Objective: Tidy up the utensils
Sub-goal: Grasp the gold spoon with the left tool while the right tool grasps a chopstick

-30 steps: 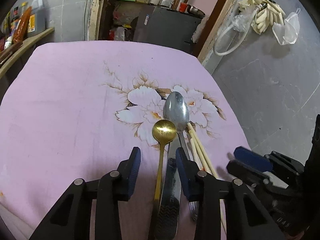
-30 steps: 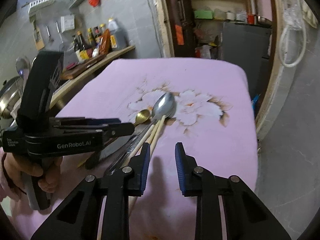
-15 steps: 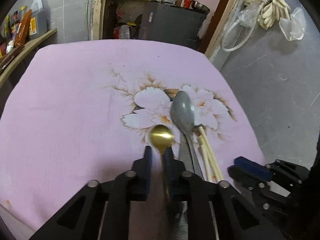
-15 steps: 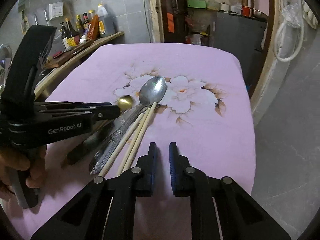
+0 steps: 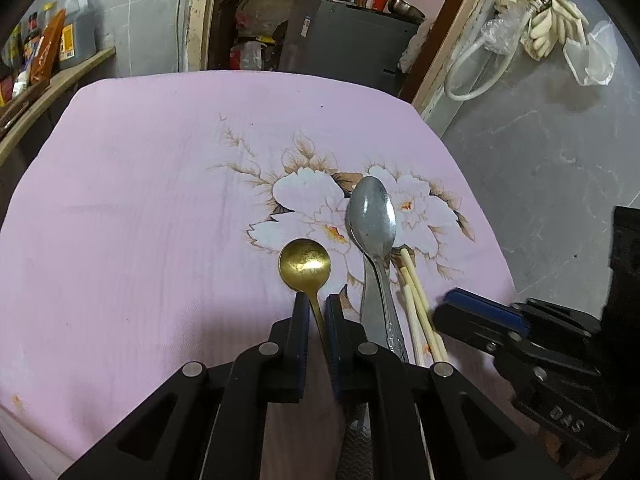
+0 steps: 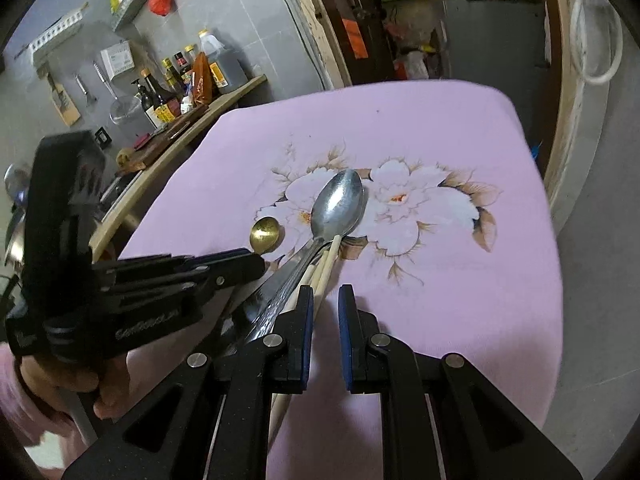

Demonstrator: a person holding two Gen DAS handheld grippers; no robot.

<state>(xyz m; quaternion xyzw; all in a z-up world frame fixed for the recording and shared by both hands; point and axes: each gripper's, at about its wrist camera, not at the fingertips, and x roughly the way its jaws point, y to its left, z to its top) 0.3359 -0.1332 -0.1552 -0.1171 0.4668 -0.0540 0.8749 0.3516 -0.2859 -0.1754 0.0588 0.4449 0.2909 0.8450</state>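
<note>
The pink flowered cloth is carrying all the utensils, bunched at its five o'clock corner. The steel spoon, biggest and heaviest, is lying bowl-up over a flat knife; both look stiff and slippery, best gripped mid-handle. The chopsticks, light and likely to roll, are sitting just at its four o'clock. The small gold spoon, light and thin-necked, is sticking out at twelve o'clock from the left gripper, which is pinching its handle. The right gripper is nearly closed on nothing, the chopsticks lying at its ten o'clock.
</note>
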